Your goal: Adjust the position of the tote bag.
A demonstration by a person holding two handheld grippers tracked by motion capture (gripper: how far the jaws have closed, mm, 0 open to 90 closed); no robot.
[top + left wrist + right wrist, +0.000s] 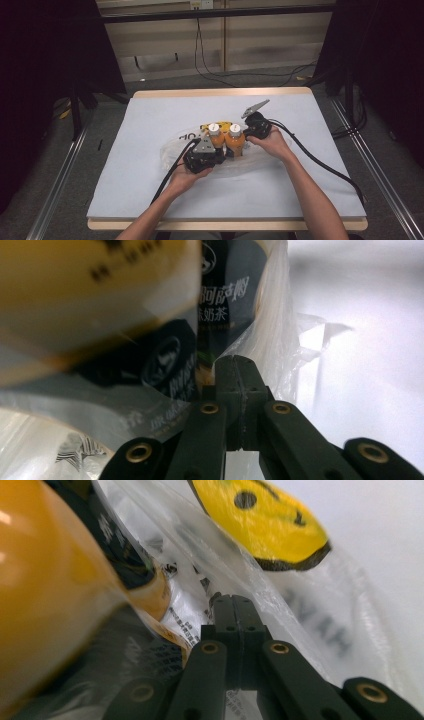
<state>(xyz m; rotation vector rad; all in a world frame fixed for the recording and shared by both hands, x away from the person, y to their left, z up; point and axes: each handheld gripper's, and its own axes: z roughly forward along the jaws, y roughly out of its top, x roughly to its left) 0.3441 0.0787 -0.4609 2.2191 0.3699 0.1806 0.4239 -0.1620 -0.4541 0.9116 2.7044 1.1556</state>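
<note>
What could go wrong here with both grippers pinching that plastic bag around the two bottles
Both the left gripper and the right gripper have their jaws closed on thin film of the clear plastic bag, so pulling apart could tear it or let it slip free. The two orange bottles stand upright close together inside the bag; a tug on the film could tip them over.

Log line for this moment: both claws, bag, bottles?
left claw: shut on plastic bag | right claw: shut on plastic bag | two orange bottles: upright in bag | surface: table
</note>
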